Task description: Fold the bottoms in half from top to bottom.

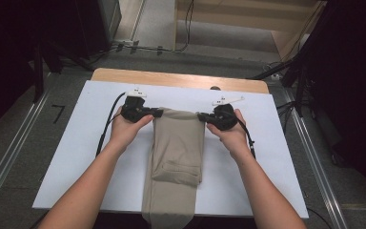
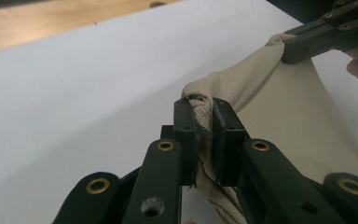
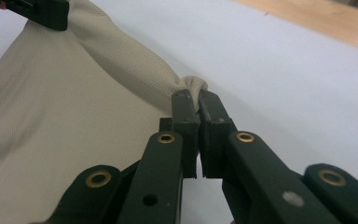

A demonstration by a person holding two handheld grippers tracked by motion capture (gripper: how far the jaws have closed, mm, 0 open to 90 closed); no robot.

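We are holding a pair of beige woven-fabric trousers (image 1: 177,148) stretched between our two grippers over the white rectangular board (image 1: 76,157) that covers the pale wooden table (image 1: 171,76). The left gripper (image 1: 158,113) is sitting at about nine o'clock from the cloth's far edge, and its jaws are clamping a bunched corner of the fabric, which the left gripper view shows pinched between the black pads (image 2: 186,135). The right gripper (image 1: 201,116) is sitting at three o'clock from that same edge, and its jaws are likewise pressing tight on the opposite corner of the trousers (image 3: 74,116). The held edge is hanging taut between the two grippers at twelve o'clock on the garment, while the rest is lying folded on the board, trailing toward six o'clock and drooping over the near edge.
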